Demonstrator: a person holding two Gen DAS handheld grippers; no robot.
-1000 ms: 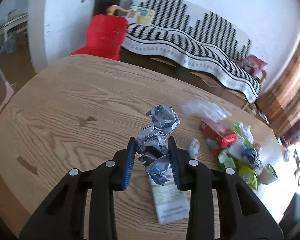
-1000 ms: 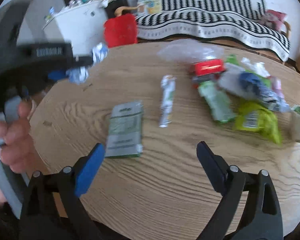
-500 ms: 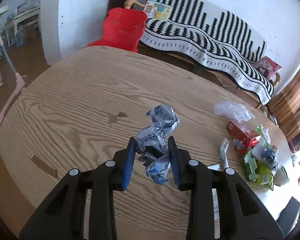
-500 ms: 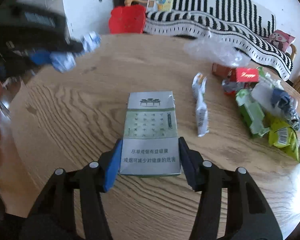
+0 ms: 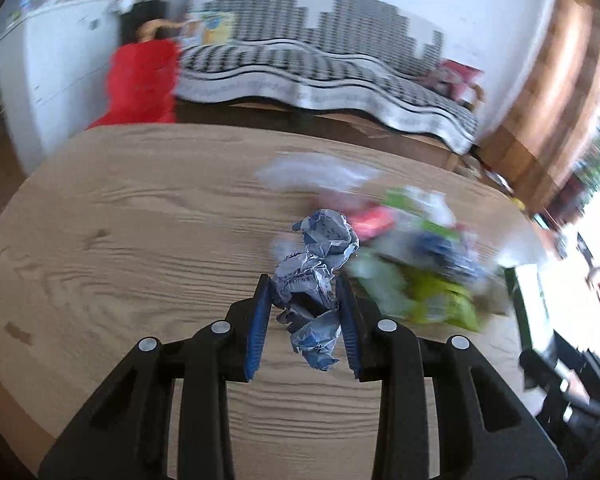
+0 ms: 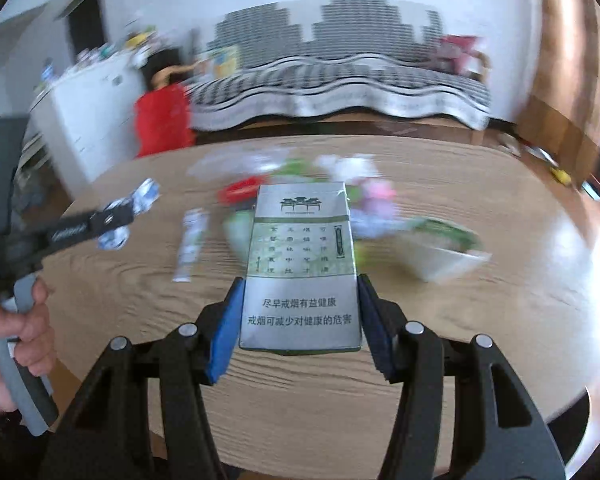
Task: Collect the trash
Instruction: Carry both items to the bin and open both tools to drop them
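Both grippers are loaded. The left gripper has its jaws set narrow and clamped on a crumpled blue-and-white wrapper, which stands up between the blue pads and hangs clear above the counter. The right gripper has its jaws at a middling width, pressed against the two long edges of a flat grey-green cigarette pack. The lower half of the pack sits between the pads; the upper half projects forward over the counter.

In the right wrist view the left gripper also shows at the left edge, held by a hand on its grey handle, with the wrapper at its tip.

Progress, as judged from these views: two pieces are picked up, and neither is deposited. No bin, bag or other receptacle can be identified in either view, so the drop-off point cannot be told.

Remaining on the counter:
- a slim white sachet, lying alone to the left of the pack;
- a heap of mixed litter towards the far right, including a clear plastic bag, a red packet and green wrappers. Blur prevents a count.

Most of the collection is therefore outstanding. Both held items need depositing before further pick-ups.
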